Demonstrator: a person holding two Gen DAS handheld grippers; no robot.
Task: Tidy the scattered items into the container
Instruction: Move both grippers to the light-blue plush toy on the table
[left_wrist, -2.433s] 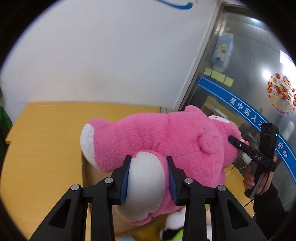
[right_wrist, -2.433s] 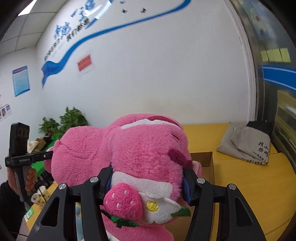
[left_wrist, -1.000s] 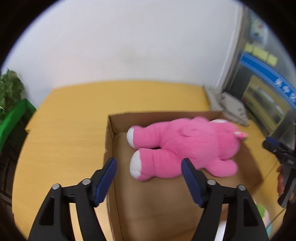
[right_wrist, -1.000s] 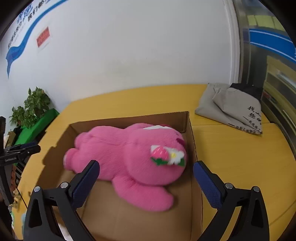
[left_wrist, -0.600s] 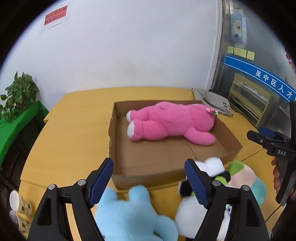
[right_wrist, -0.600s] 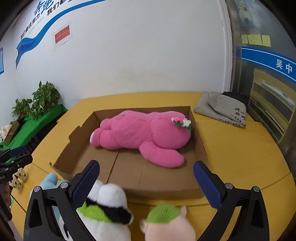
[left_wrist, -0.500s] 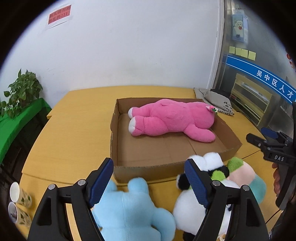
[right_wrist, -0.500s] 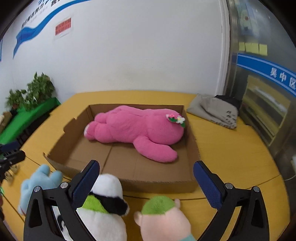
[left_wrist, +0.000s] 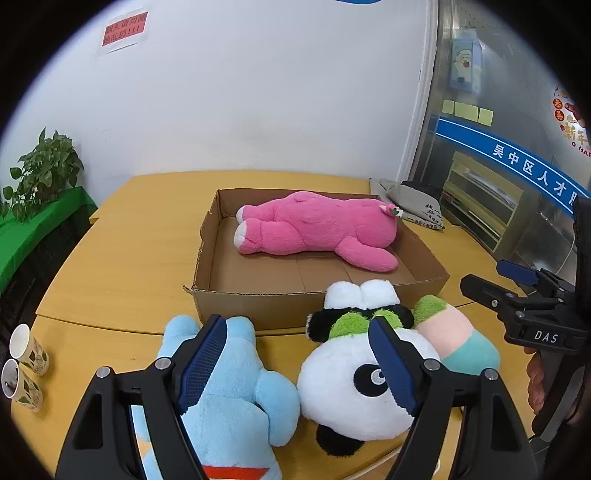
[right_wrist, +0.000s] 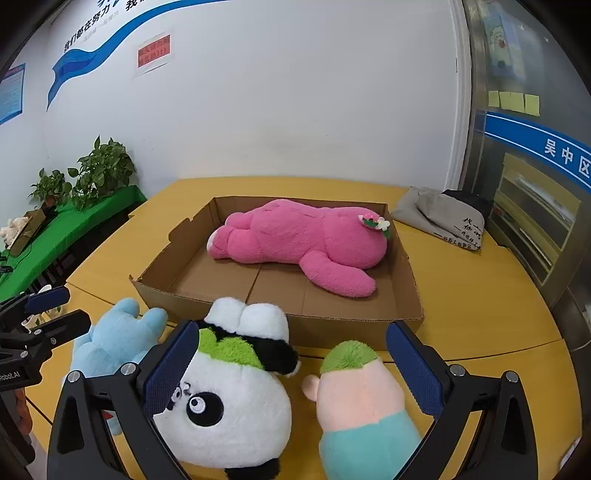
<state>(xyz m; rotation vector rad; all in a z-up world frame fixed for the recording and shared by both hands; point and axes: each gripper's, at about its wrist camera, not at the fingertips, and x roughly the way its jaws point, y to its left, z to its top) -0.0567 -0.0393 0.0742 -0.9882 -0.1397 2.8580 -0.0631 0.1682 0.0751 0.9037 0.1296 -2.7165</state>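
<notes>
A pink plush bear (left_wrist: 314, 230) (right_wrist: 299, 238) lies on its side in the shallow cardboard box (left_wrist: 258, 302) (right_wrist: 354, 321) on the yellow table. In front of the box lie a light blue plush (left_wrist: 236, 406) (right_wrist: 114, 336), a panda plush with green patches (left_wrist: 354, 376) (right_wrist: 229, 398), and a pink plush with green hair and a teal body (left_wrist: 454, 336) (right_wrist: 362, 406). My left gripper (left_wrist: 299, 362) is open above the gap between the blue plush and the panda. My right gripper (right_wrist: 291, 365) is open over the panda and the pink-green plush, holding nothing.
A grey cloth bag (left_wrist: 413, 205) (right_wrist: 447, 214) lies on the table's far right corner. Two paper cups (left_wrist: 24, 362) stand at the near left edge. Potted plants (right_wrist: 99, 170) sit on a green-covered bench to the left. A glass cabinet stands on the right.
Both grippers let go of the pink bear, which now lies in the box, and drew back toward the near table edge. The three loose plush toys have come into view under them.
</notes>
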